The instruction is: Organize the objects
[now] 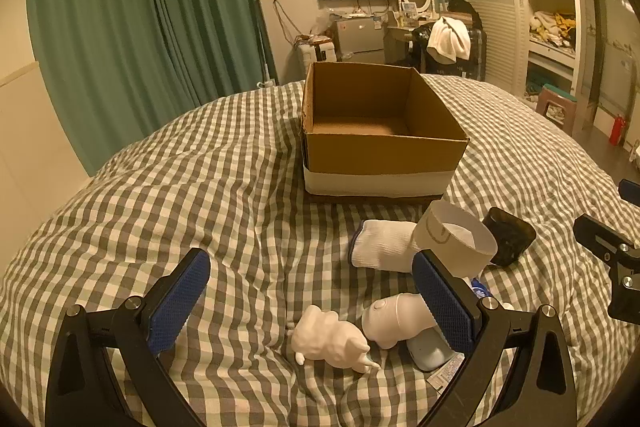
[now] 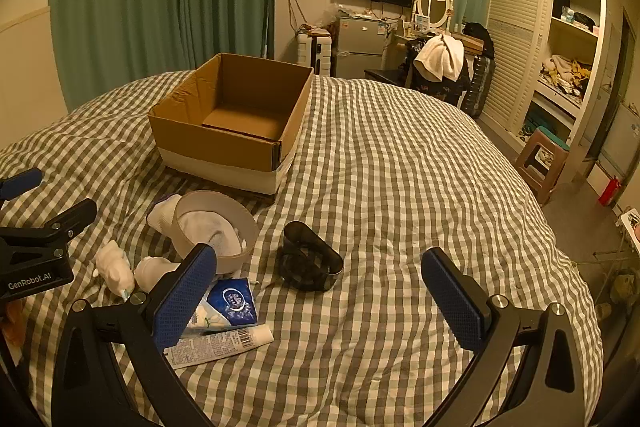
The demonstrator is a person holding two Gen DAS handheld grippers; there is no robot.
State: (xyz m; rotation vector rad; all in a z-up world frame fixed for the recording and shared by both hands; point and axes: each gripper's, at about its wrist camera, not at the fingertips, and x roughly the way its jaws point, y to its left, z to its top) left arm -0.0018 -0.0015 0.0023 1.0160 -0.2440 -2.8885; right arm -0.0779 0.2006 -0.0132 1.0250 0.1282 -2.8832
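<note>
Currently I hold both grippers above the checked quilt [image 2: 400, 163], each tilted downward. My left gripper [image 1: 312, 295] is released, jaws wide, nothing between the pads; the white figurine [image 1: 330, 339] lies just below it on the quilt, beside the white device [image 1: 394, 319]. My right gripper [image 2: 320, 291] is likewise released and grasps nothing. The empty box [image 2: 224, 143] sits farther back on the quilt. Between me and the box lie the sock [image 1: 384, 245], the paper ring [image 2: 236, 223] touching it, and the dark holder [image 2: 308, 263] just beside the ring. The tissue pack [image 2: 234, 301] and tube [image 2: 224, 343] lie partly behind my right gripper's left finger [image 2: 184, 299]. A stool [image 2: 540, 159] stands by the wardrobe [image 2: 516, 39].
</note>
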